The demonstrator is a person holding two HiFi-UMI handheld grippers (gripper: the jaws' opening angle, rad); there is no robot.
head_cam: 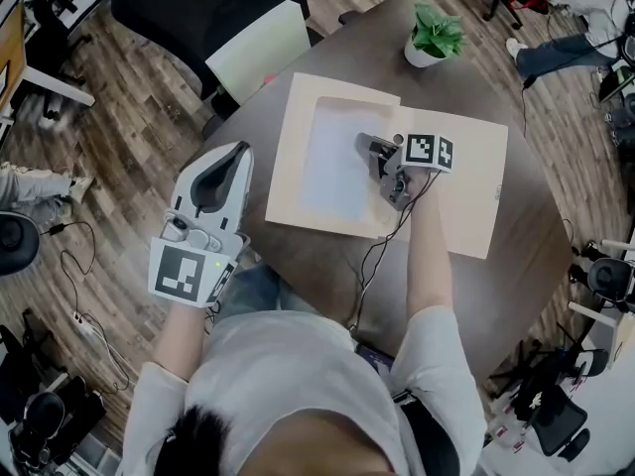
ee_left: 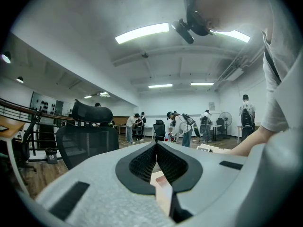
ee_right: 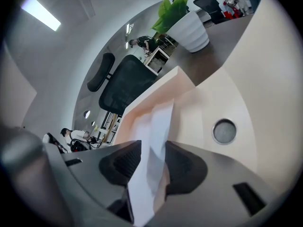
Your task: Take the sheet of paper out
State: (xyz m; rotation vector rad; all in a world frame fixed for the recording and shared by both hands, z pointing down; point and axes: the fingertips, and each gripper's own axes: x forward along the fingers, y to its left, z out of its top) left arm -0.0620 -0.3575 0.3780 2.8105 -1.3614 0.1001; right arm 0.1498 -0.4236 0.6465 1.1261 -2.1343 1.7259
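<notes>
A cream folder (head_cam: 466,196) lies open on the dark round table (head_cam: 516,286). A white sheet of paper (head_cam: 332,162) rests in its left half, under a raised cream flap. My right gripper (head_cam: 375,155) is over the folder's middle, shut on the sheet's right edge. In the right gripper view the sheet (ee_right: 158,131) runs up between the two dark pads of that gripper (ee_right: 149,162), with the folder (ee_right: 265,79) behind it. My left gripper (head_cam: 230,157) hangs off the table's left edge, away from the folder. In the left gripper view its jaws (ee_left: 156,148) meet at the tip, holding nothing.
A small potted plant (head_cam: 435,36) stands at the table's far edge. A black office chair (head_cam: 198,8) with a pale panel (head_cam: 260,48) sits behind the table. A cable (head_cam: 377,256) trails from the right gripper. Wooden floor surrounds the table; people stand far off in the room.
</notes>
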